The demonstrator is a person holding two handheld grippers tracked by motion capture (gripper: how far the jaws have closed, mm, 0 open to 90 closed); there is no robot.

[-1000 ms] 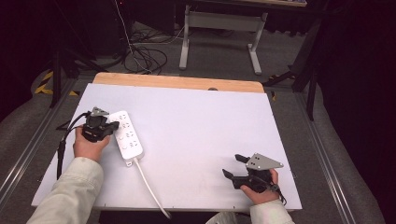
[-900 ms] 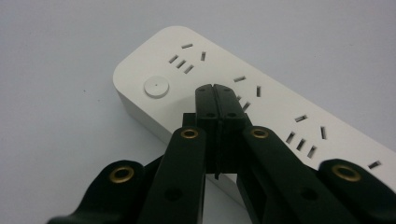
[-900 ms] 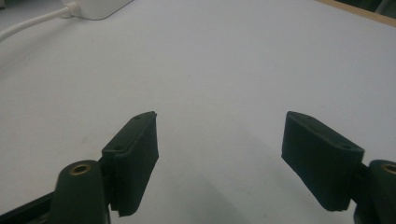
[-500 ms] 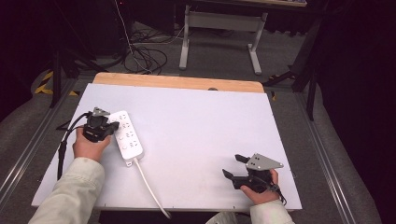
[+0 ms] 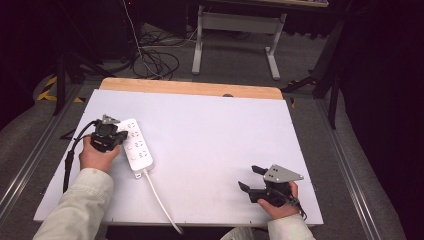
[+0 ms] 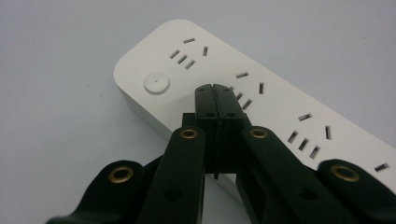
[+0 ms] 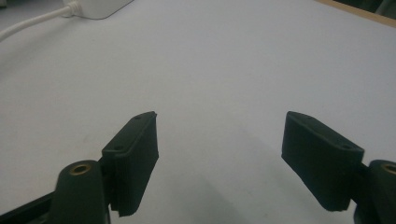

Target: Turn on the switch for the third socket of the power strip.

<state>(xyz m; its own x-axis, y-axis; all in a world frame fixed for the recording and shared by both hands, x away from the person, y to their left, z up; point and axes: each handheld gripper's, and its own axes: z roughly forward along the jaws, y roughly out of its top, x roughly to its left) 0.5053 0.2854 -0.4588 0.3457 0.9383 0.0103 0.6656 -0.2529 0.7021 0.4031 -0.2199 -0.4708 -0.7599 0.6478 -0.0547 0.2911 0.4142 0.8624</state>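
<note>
We see a white power strip (image 5: 136,147) lying flat on the left part of the white tabletop (image 5: 215,135), its long axis running from the far left toward the near middle. Its white cord (image 5: 159,200) leaves the near end and trails off the near edge of the tabletop. In the left gripper view the strip (image 6: 280,107) shows rows of socket slots and a round button (image 6: 157,83) near one rounded end.

Our left gripper (image 5: 119,136) sits at the strip's left side, held by the left hand (image 5: 97,156). Its fingers (image 6: 205,105) are pressed together with nothing between them, and the tips hang over the strip's top face just past the button; we cannot tell whether they touch it.

Our right gripper (image 5: 251,178) is near the right front corner of the tabletop, well apart from the strip, held by the right hand (image 5: 279,206). Its fingers (image 7: 135,149) are spread wide over bare tabletop, with the strip's cord end (image 7: 100,5) far ahead of them.
</note>
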